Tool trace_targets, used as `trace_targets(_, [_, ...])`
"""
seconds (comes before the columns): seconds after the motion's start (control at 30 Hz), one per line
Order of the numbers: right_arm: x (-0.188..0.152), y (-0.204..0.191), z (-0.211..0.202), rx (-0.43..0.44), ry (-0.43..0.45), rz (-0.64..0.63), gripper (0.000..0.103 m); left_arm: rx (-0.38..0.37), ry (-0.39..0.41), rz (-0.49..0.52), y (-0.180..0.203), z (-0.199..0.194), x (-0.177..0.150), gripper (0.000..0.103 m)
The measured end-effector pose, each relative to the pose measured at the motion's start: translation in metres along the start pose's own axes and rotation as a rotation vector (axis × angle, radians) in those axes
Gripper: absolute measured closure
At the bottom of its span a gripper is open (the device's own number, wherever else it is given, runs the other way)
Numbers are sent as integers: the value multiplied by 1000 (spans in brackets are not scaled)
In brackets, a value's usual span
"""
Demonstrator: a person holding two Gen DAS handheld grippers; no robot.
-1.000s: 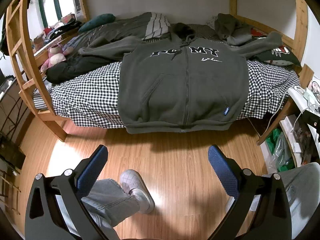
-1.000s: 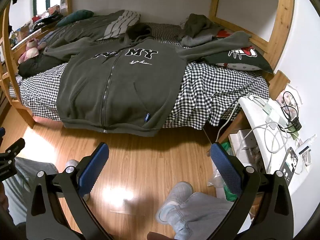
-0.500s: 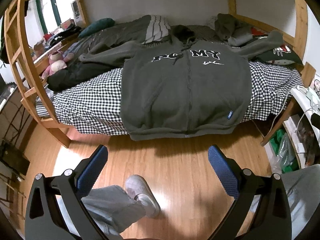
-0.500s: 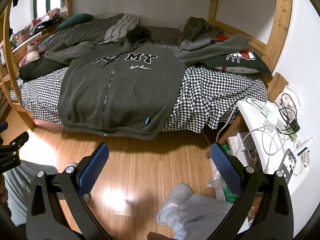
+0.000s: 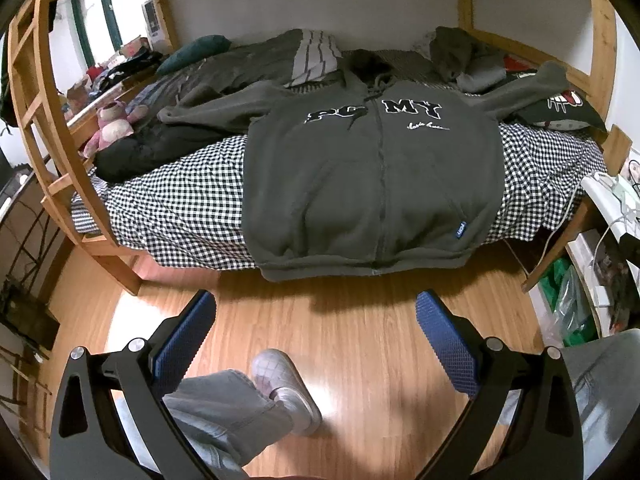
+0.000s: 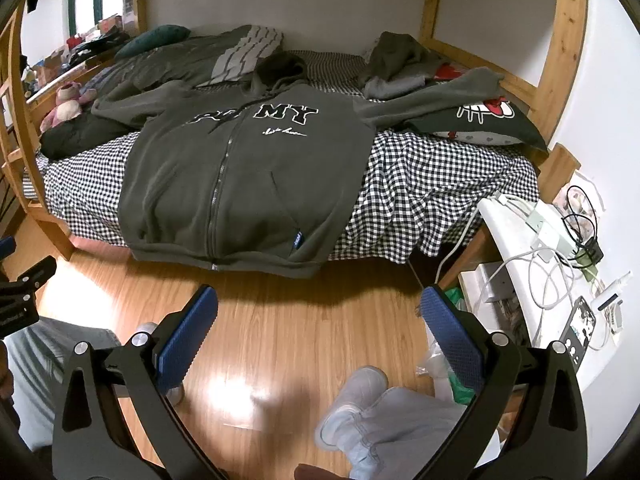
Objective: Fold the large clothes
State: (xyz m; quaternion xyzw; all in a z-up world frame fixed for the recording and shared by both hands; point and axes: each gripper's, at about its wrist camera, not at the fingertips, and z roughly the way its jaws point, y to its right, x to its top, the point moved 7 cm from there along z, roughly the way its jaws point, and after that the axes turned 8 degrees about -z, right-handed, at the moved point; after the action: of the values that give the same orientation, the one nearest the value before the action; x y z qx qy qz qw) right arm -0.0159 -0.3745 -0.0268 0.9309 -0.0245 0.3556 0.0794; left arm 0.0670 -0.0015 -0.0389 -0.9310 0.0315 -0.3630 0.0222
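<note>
Lying flat on checked bed (image 5: 176, 208), thick soft hoodie (image 5: 372, 184) looks heavy, floppy; pinch near hem corners; left gripper (image 5: 316, 320), right gripper (image 6: 320, 316) wide open, empty.

Left tool (image 5: 316, 308) and right tool (image 6: 319, 302): black frames, silver screws, blue ribbed pads; wearer in grey trousers (image 5: 224, 404), white sneakers (image 5: 286, 384).
</note>
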Motion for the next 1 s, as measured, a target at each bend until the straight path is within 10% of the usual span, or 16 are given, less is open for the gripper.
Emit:
trace_targets(0.73, [-3,-10,37,-4,-2,-62,2,-1,-36,6,11,63,20,4])
trace_targets(1.0, [43,-27,75,22,22,-99,2,21,-34,7,4,106,62,4])
